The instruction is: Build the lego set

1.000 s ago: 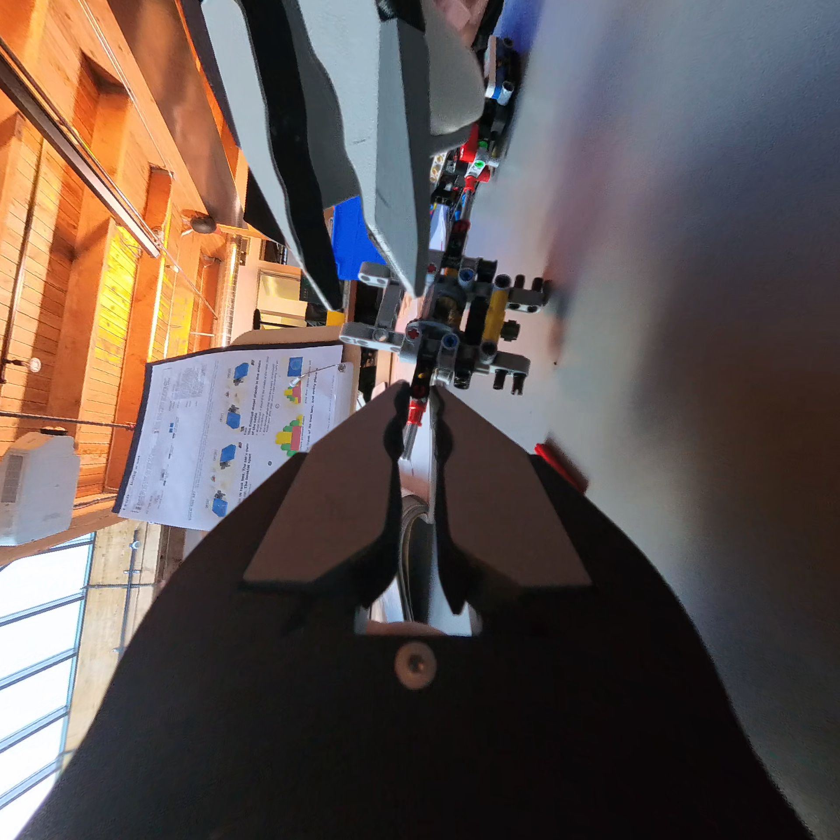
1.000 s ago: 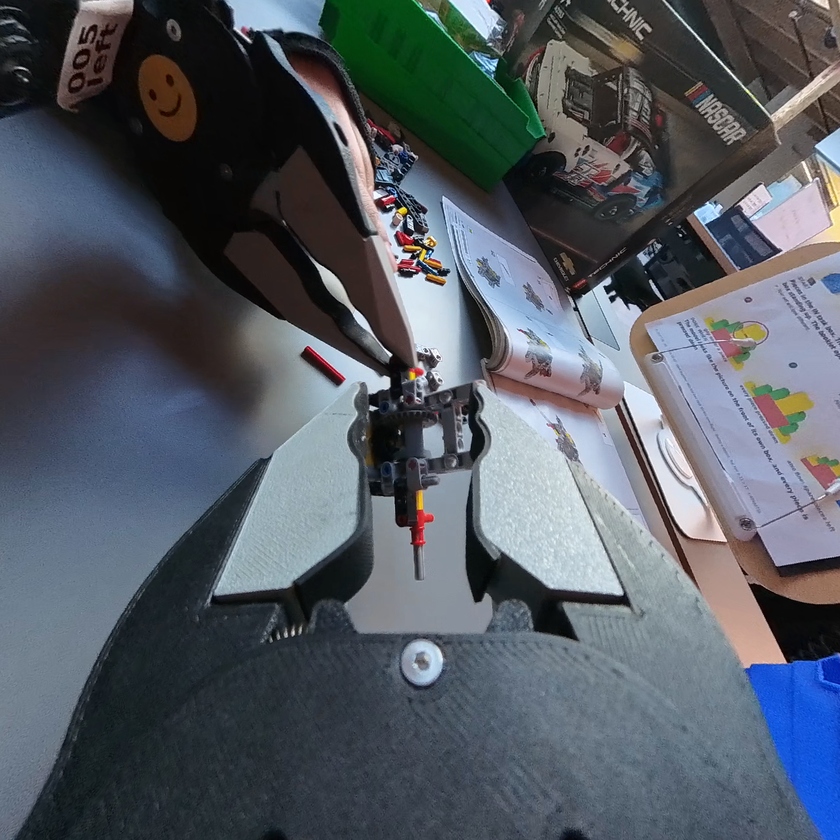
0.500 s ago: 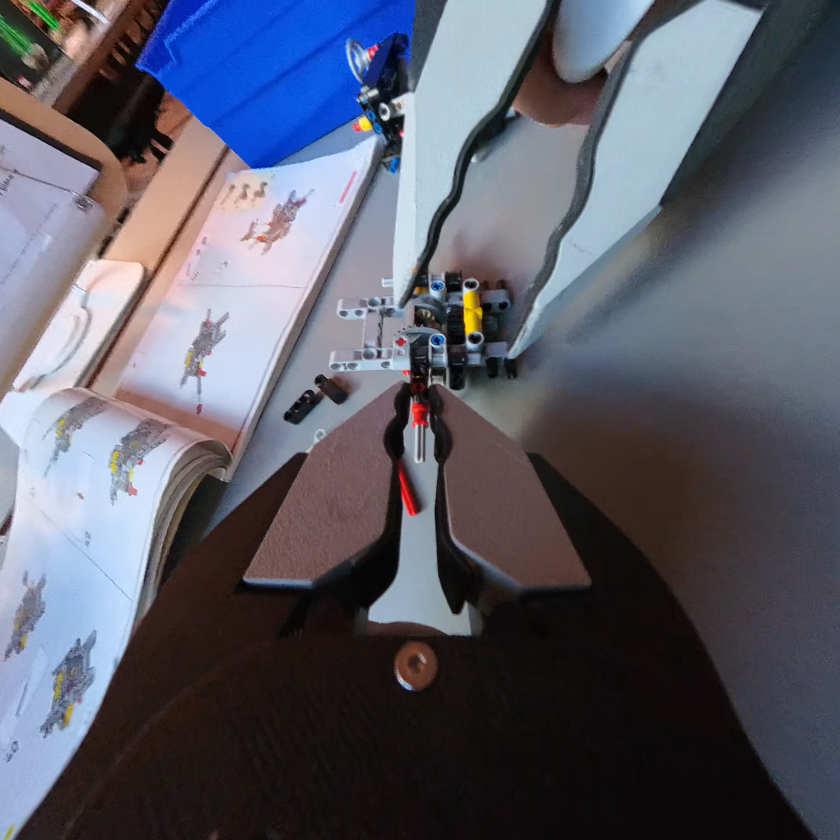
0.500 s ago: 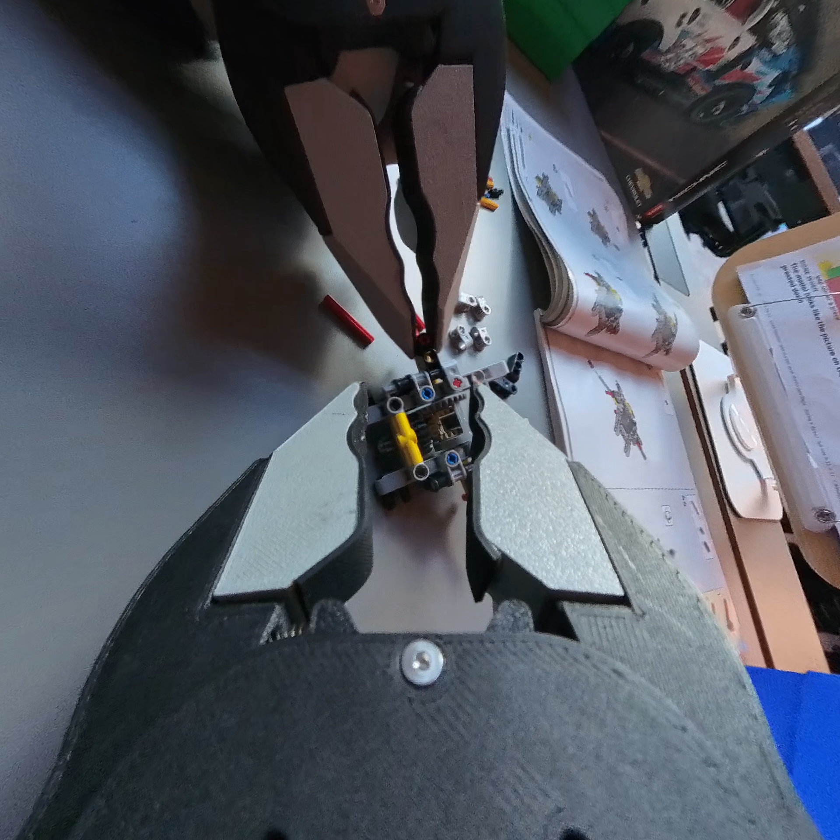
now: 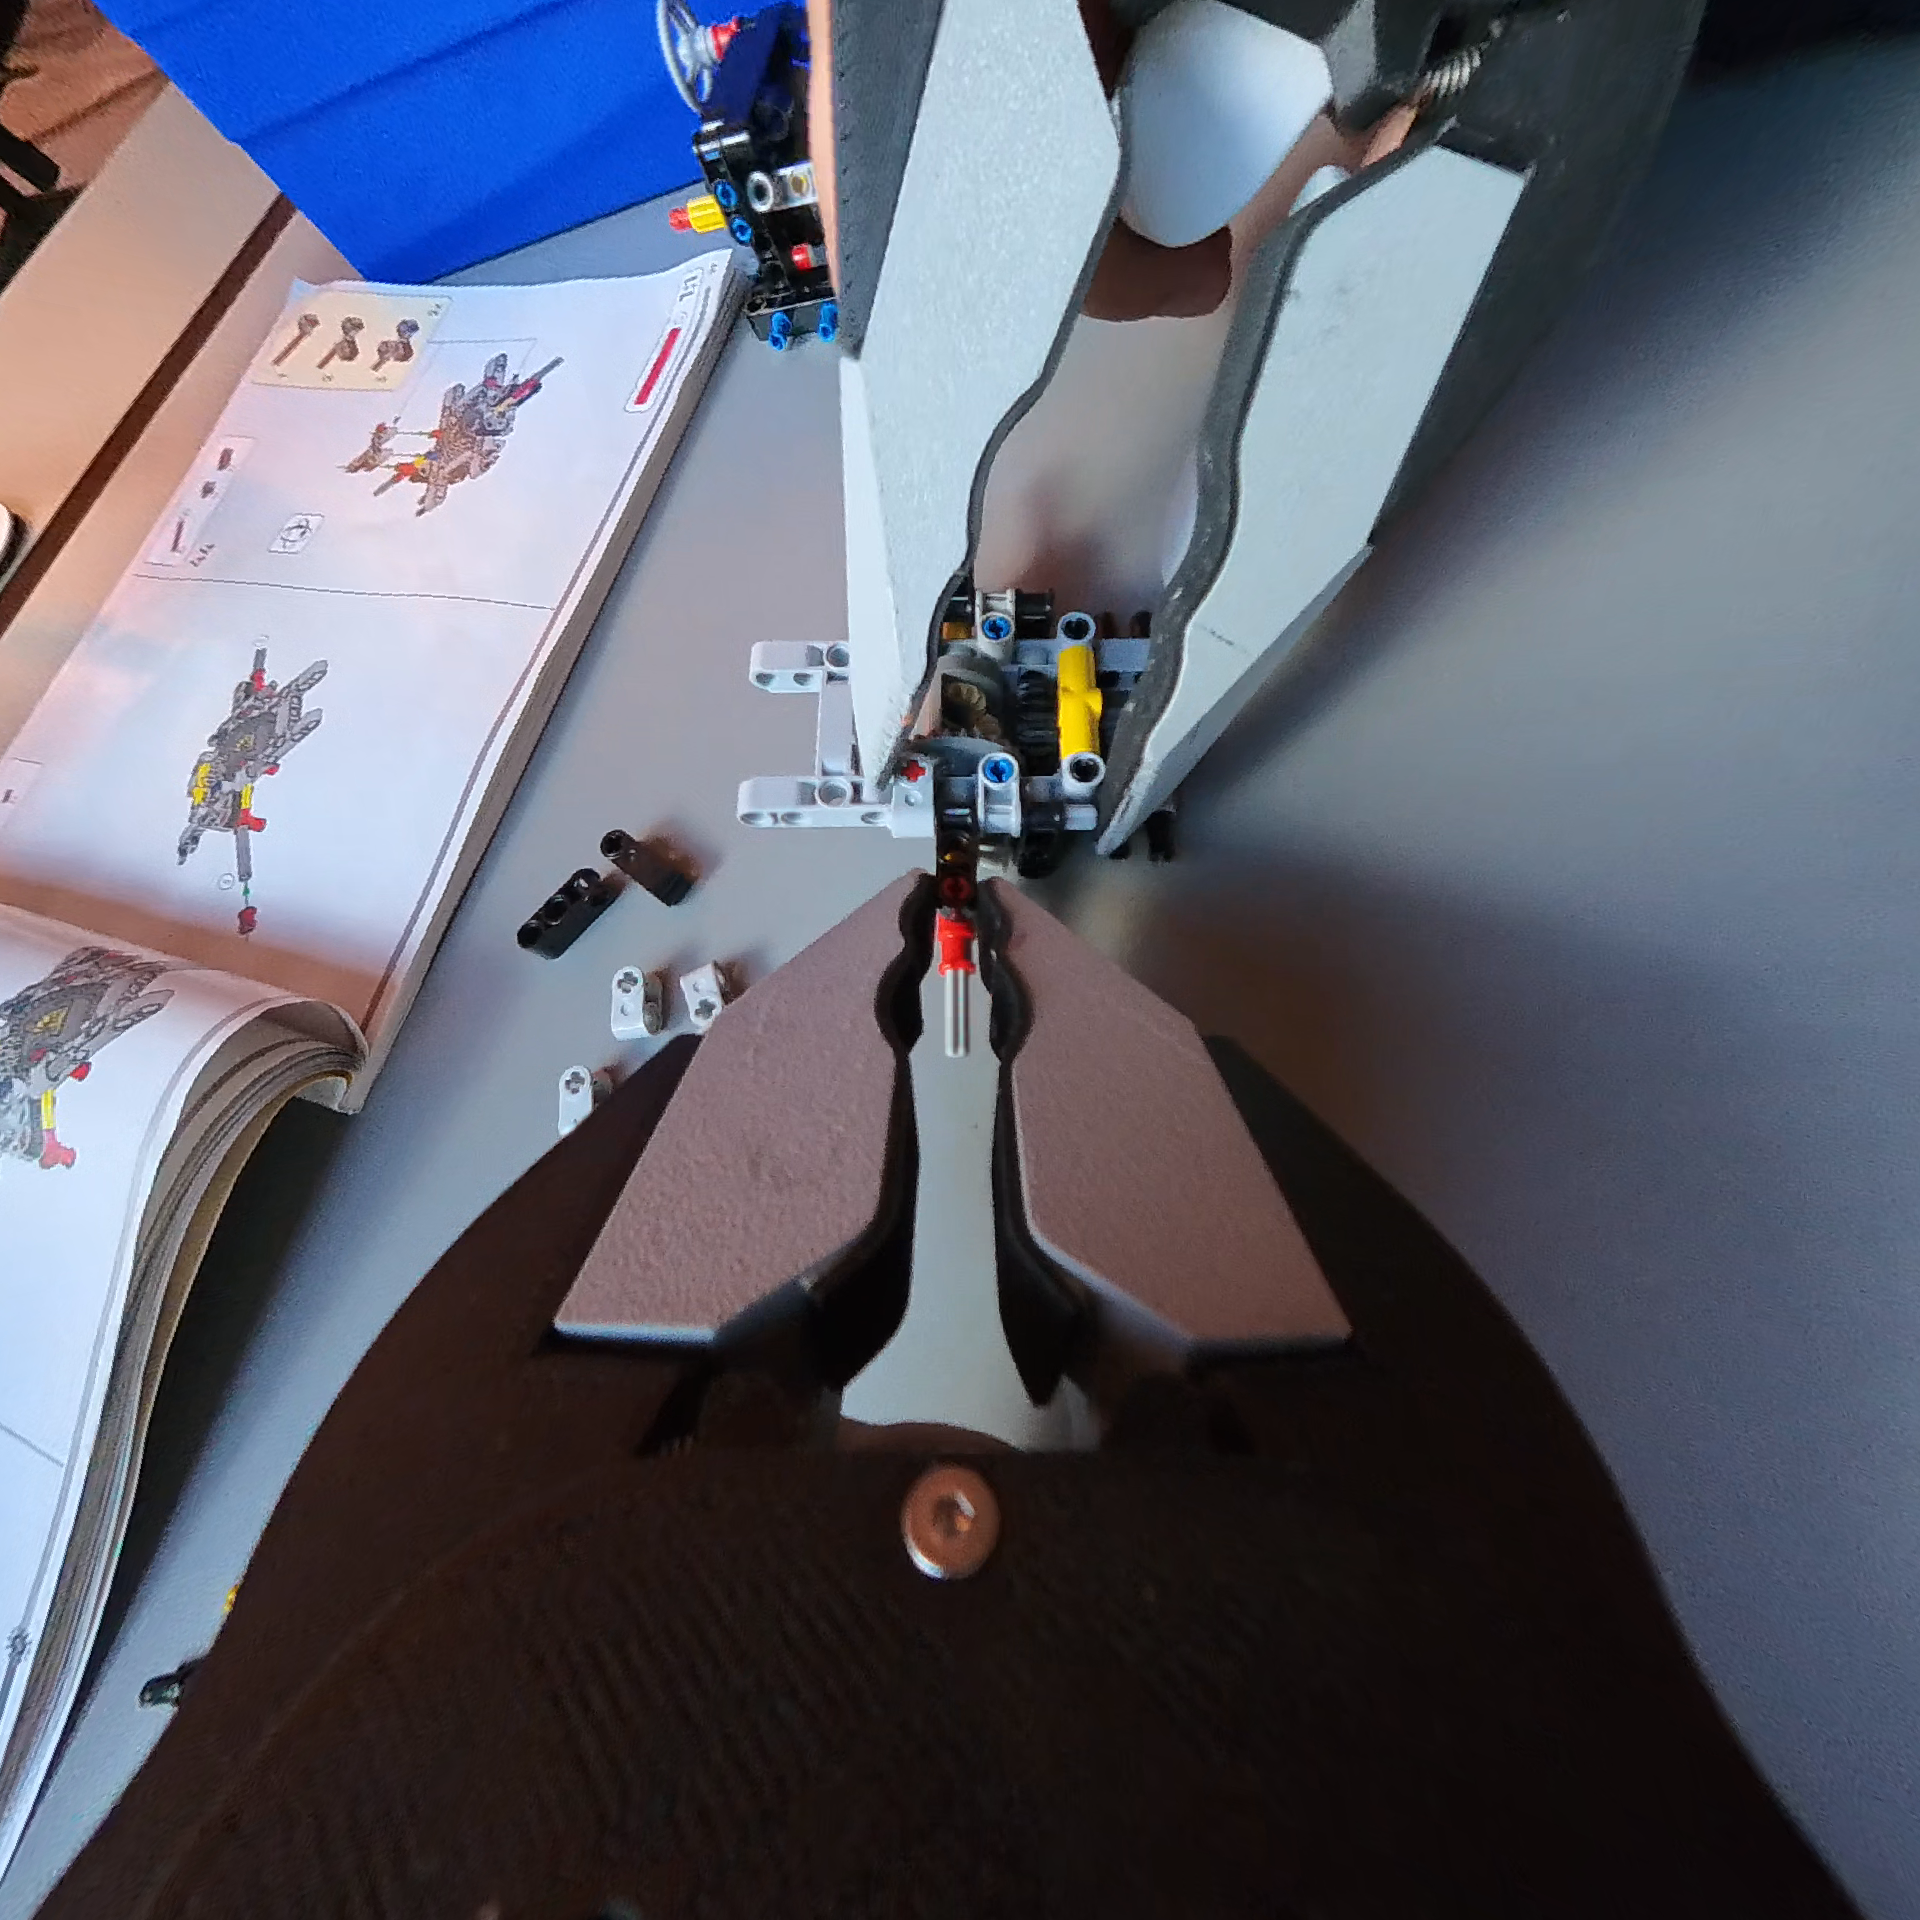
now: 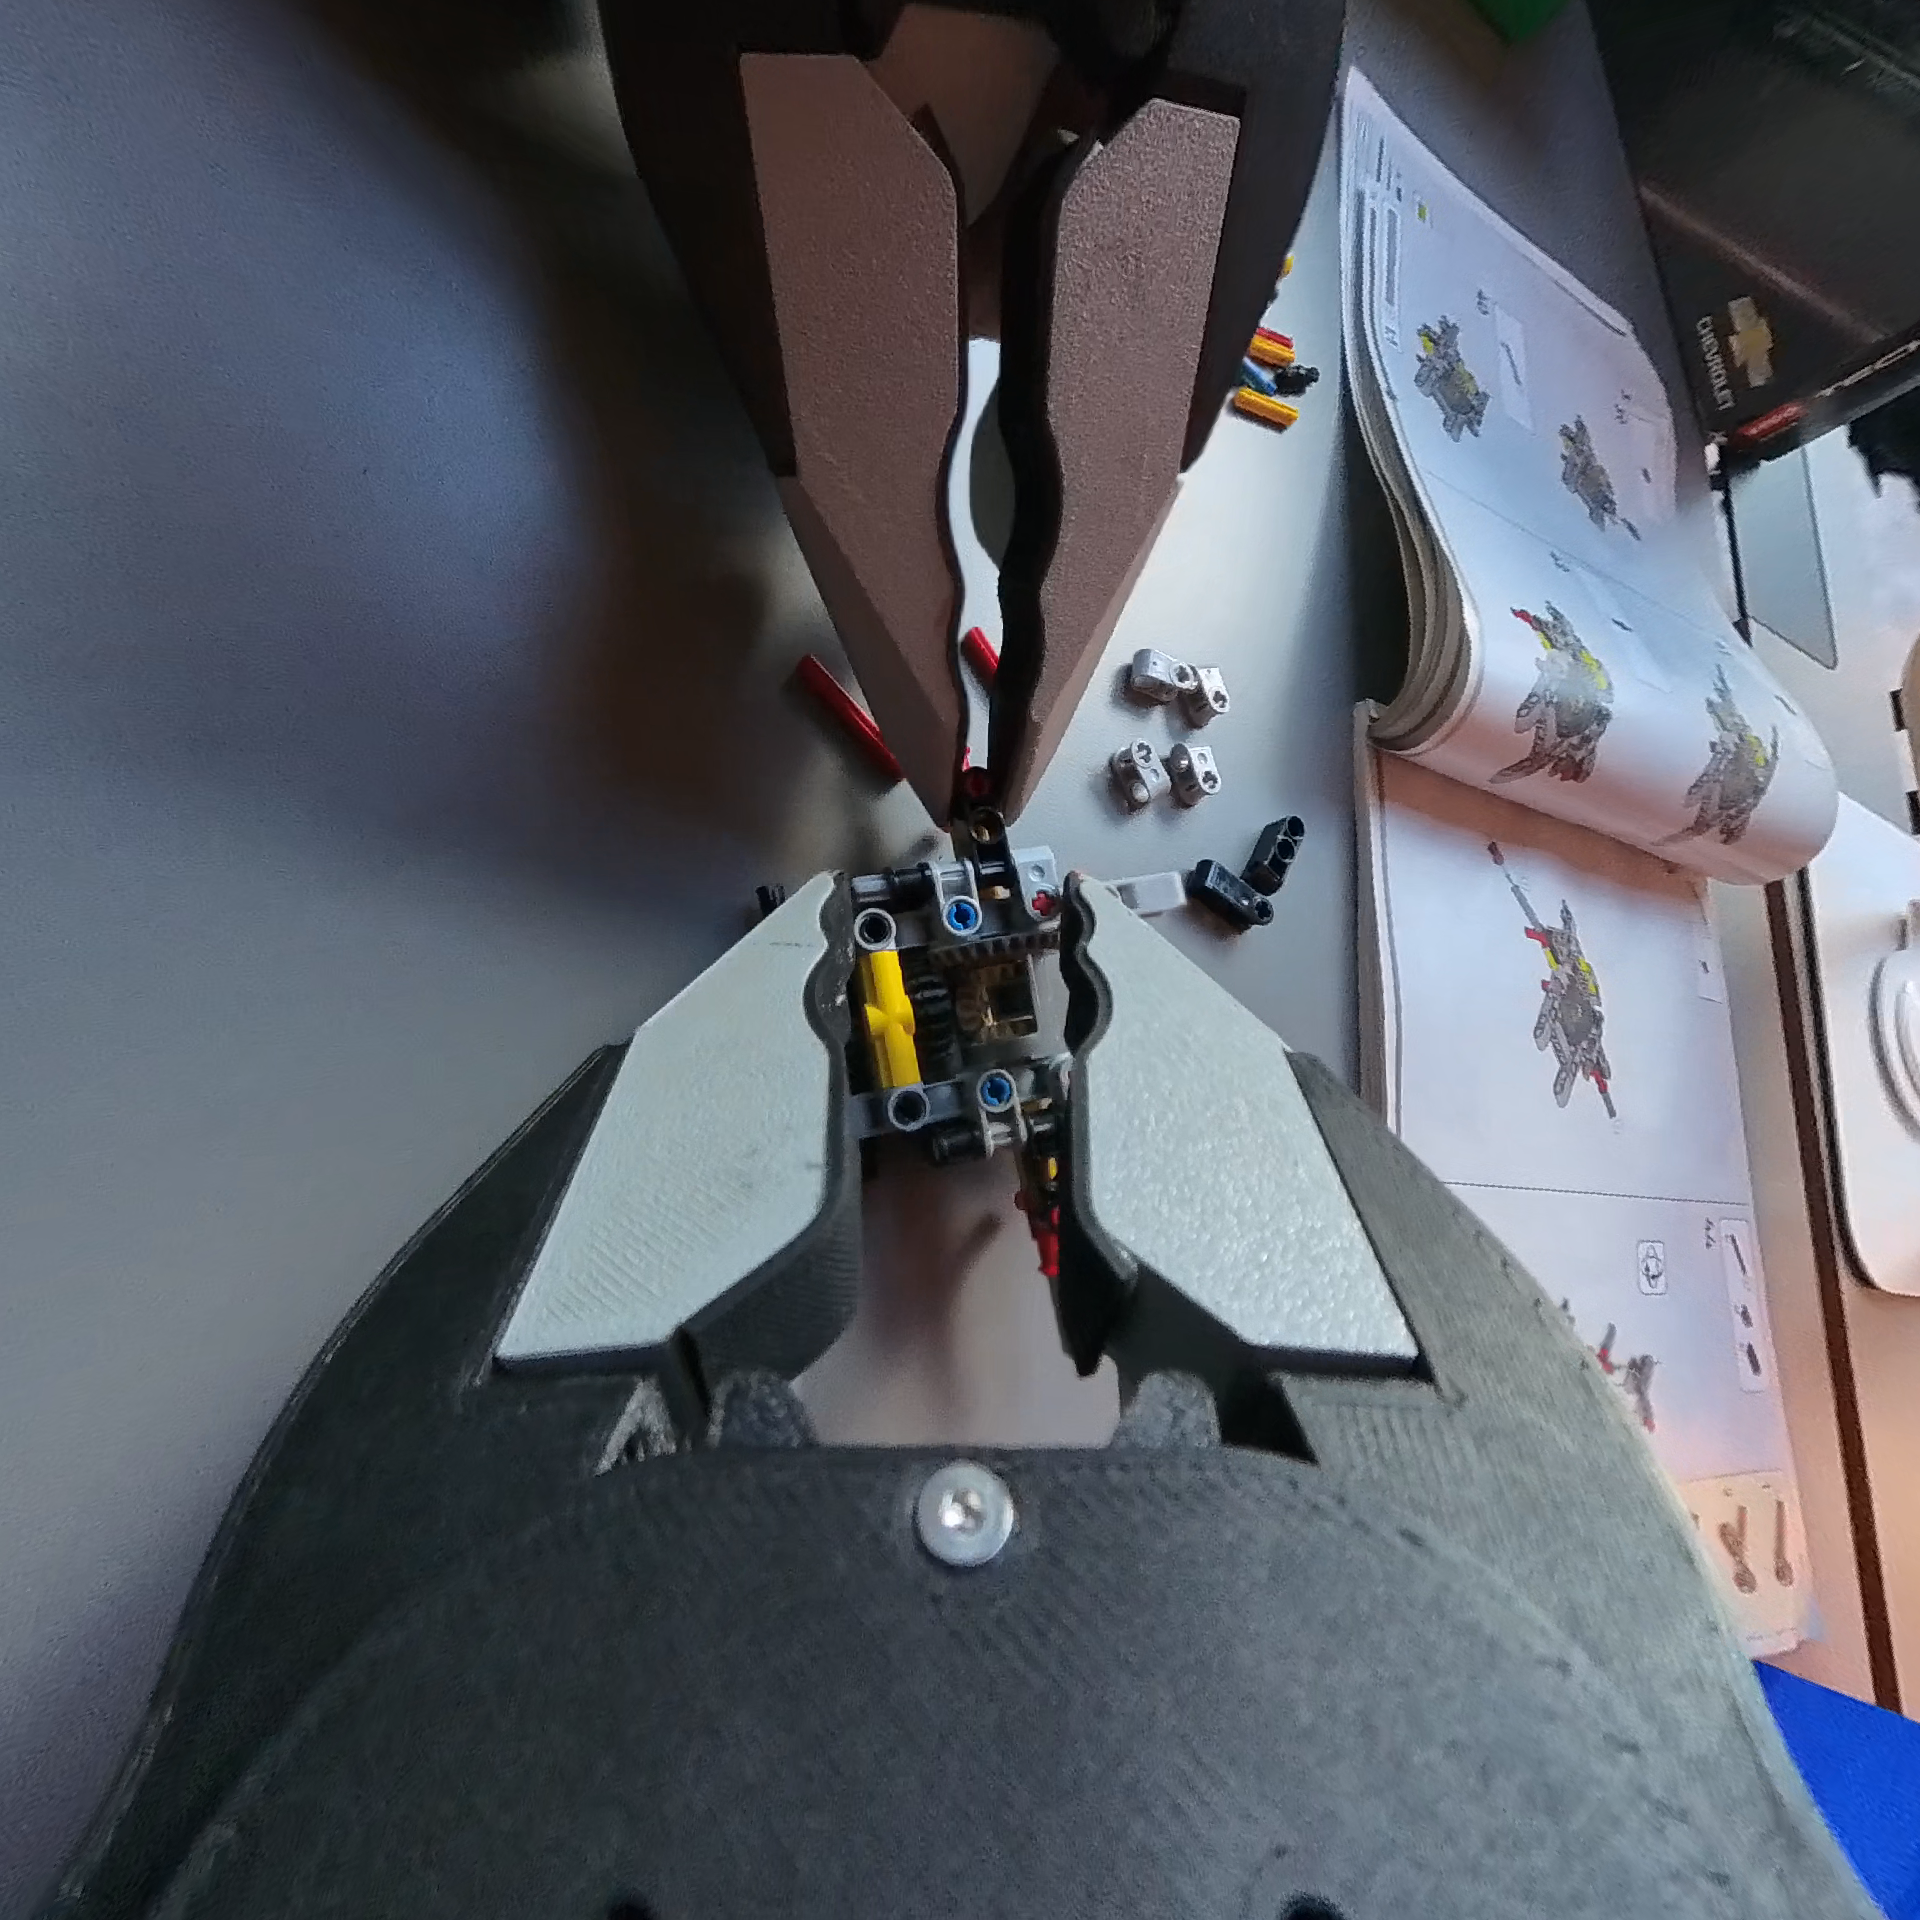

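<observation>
My right gripper (image 6: 956, 894) is shut on a grey brick gearbox assembly (image 6: 956, 997) with a yellow piece (image 6: 883, 1013); both grey pads press its sides. It also shows in the left wrist view (image 5: 1023, 717), low at the grey table (image 5: 1558, 935). My left gripper (image 5: 958, 888) has brown fingers (image 5: 821, 1039) and faces the right one. It is shut on a black link (image 5: 956, 862) that sticks out of the assembly. A red bush and grey axle (image 5: 954, 987) run back between its fingers. The right wrist view shows the brown tips pinching that link (image 6: 982, 816).
An open instruction booklet (image 5: 343, 623) lies to the left. Black connectors (image 5: 603, 888) and small grey connectors (image 5: 665, 997) lie beside it. A red axle (image 6: 847, 717) lies on the table. A blue bin (image 5: 416, 114), a second black assembly (image 5: 764, 208) and a dark box (image 6: 1787, 208) stand farther off. Left and right tips are no more than a few centimetres apart.
Both grippers have swung down to the table together with the assembly between them. Both grasps have held. The right pads have closed in slightly on the assembly.
</observation>
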### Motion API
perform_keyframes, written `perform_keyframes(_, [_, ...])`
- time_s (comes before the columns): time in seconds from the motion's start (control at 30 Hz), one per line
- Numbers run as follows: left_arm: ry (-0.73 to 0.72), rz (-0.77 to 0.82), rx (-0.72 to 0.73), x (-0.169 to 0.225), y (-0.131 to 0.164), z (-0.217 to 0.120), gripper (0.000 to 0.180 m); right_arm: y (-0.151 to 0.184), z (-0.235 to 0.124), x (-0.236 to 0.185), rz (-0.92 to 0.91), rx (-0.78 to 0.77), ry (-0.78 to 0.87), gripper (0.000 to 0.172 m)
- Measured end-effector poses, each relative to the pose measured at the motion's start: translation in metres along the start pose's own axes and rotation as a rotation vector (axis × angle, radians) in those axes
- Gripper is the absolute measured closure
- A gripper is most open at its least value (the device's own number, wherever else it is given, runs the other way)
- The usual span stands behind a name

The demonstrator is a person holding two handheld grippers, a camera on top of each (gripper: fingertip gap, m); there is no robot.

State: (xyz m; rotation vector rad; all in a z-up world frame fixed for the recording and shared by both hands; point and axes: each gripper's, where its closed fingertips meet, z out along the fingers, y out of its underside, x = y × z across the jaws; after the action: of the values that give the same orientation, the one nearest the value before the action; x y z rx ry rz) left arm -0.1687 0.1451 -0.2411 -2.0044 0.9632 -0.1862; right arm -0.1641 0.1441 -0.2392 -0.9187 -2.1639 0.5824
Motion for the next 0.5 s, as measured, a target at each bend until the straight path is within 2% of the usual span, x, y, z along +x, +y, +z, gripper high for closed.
perform_keyframes(0.37, [0.012, -0.001, -0.014, 0.0005, 0.0028, 0.0003, 0.175, 0.0001, 0.0014, -0.0002, 0.038, -0.006, -0.101, 0.135])
perform_keyframes(0.43, [0.002, 0.011, -0.026, 0.0006, 0.0041, 0.0015, 0.160, -0.0003, 0.0026, 0.0010, 0.056, 0.011, -0.116, 0.135])
perform_keyframes(0.5, [-0.001, 0.008, -0.028, -0.0002, 0.0044, 0.0018, 0.155, -0.0005, 0.0026, 0.0010, 0.057, 0.027, -0.116, 0.135])
